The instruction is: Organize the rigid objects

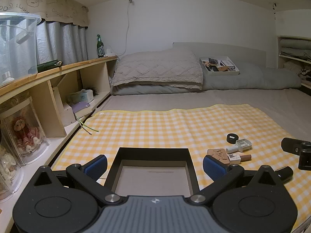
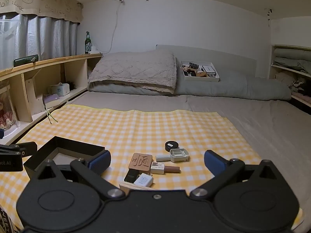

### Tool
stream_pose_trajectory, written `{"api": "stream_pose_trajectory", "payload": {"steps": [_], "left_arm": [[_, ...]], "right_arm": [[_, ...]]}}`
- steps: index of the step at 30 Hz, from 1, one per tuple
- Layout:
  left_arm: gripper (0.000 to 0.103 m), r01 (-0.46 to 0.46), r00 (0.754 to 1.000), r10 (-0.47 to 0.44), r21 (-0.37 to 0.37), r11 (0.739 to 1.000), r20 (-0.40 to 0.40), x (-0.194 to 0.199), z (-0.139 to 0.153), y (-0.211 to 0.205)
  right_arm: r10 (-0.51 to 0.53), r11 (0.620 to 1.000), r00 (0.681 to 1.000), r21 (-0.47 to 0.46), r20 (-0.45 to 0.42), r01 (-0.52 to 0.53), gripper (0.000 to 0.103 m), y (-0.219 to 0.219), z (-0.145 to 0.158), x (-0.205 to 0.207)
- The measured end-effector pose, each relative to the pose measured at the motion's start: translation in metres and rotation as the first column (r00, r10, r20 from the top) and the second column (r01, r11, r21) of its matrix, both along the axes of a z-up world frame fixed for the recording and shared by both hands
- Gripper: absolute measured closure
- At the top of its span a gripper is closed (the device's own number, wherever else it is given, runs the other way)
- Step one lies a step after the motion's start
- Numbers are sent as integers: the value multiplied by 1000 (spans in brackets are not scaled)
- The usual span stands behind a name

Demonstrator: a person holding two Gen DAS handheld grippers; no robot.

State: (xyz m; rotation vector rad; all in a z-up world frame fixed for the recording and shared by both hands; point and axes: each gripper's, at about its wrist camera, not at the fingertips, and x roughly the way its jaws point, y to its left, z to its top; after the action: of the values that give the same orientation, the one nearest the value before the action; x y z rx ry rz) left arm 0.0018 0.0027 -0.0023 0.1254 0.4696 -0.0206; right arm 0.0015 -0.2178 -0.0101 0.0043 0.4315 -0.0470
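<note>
Black box on the gingham cloth on the bed, empty, stiff-walled, light by the look; pinch one wall if you shift it. Your left gripper hangs above it, jaws released wide, nothing held, tilted downward. Right of it, the cluster: carved wooden block, hard, take its flat sides; black round tin may slip. Your right gripper hovers over these, jaws released, nose pitched down
</note>
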Motion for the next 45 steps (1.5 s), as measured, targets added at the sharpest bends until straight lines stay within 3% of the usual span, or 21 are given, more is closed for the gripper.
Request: {"api": "stream_pose_trajectory", "payload": {"steps": [45], "left_arm": [[0, 6, 1000, -6, 4, 1000, 0, 1, 0, -3]], "right_arm": [[-1, 1000, 1000, -2, -7, 1, 0, -1, -1, 1]]}}
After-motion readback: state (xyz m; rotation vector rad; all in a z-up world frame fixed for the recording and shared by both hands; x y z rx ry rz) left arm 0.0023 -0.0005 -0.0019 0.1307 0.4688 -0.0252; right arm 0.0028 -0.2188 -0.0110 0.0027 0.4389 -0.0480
